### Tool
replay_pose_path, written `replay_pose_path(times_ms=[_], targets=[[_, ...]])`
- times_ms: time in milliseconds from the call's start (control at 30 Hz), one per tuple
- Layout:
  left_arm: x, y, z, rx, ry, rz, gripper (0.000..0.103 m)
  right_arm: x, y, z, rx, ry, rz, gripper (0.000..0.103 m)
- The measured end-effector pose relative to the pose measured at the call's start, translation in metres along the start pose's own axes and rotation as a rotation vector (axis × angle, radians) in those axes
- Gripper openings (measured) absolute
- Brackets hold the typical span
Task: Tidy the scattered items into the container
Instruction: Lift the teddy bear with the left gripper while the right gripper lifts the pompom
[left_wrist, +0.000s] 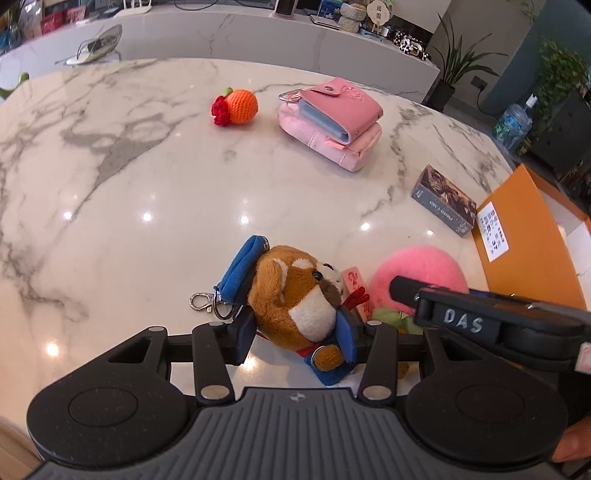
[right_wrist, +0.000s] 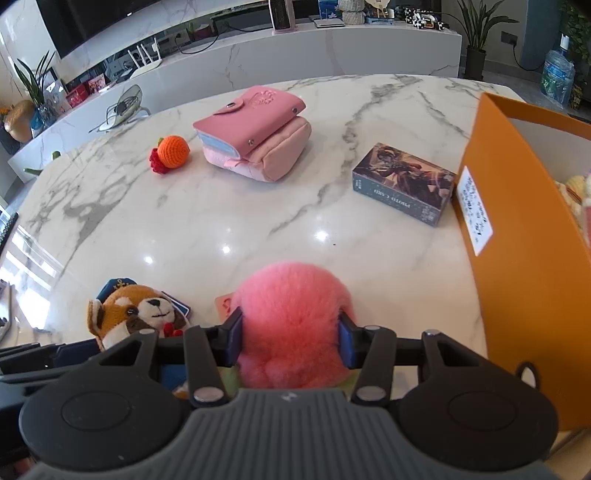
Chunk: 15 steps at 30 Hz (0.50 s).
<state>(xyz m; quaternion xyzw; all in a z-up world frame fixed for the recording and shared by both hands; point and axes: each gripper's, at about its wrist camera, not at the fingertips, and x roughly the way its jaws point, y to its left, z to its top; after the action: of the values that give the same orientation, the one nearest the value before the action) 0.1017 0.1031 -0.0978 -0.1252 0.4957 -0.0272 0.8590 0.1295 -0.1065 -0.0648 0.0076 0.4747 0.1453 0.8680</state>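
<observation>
A brown plush (left_wrist: 295, 291) in a blue hat and coat lies on the marble table (left_wrist: 147, 177), its keyring beside it. My left gripper (left_wrist: 297, 339) is open, its blue pads flanking the plush's body. To its right a pink fluffy ball (right_wrist: 291, 314) rests on the table (right_wrist: 229, 206). My right gripper (right_wrist: 291, 339) straddles the ball, open, with fur brushing both pads. The plush (right_wrist: 129, 310) is also visible at the left of the right wrist view. The orange container (right_wrist: 524, 258) stands at the right edge with something cream-coloured inside.
A dark card box (right_wrist: 402, 184) lies beside the container. Farther back sit a crochet orange (right_wrist: 173, 147) and a pink card holder (right_wrist: 251, 118) stacked on a pink pouch (right_wrist: 273, 158). A small pink card (right_wrist: 224, 304) pokes out beside the ball.
</observation>
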Motion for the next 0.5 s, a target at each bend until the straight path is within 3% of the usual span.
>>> replay_pose_path(times_ms=[233, 500], targets=[[0.005, 0.008, -0.001, -0.054, 0.003, -0.033, 0.062, 0.014, 0.005, -0.003, -0.020, 0.035, -0.009, 0.055], [0.001, 0.020, -0.006, -0.160, 0.023, -0.063, 0.065, 0.009, -0.003, -0.005, 0.011, 0.042, -0.001, 0.056]])
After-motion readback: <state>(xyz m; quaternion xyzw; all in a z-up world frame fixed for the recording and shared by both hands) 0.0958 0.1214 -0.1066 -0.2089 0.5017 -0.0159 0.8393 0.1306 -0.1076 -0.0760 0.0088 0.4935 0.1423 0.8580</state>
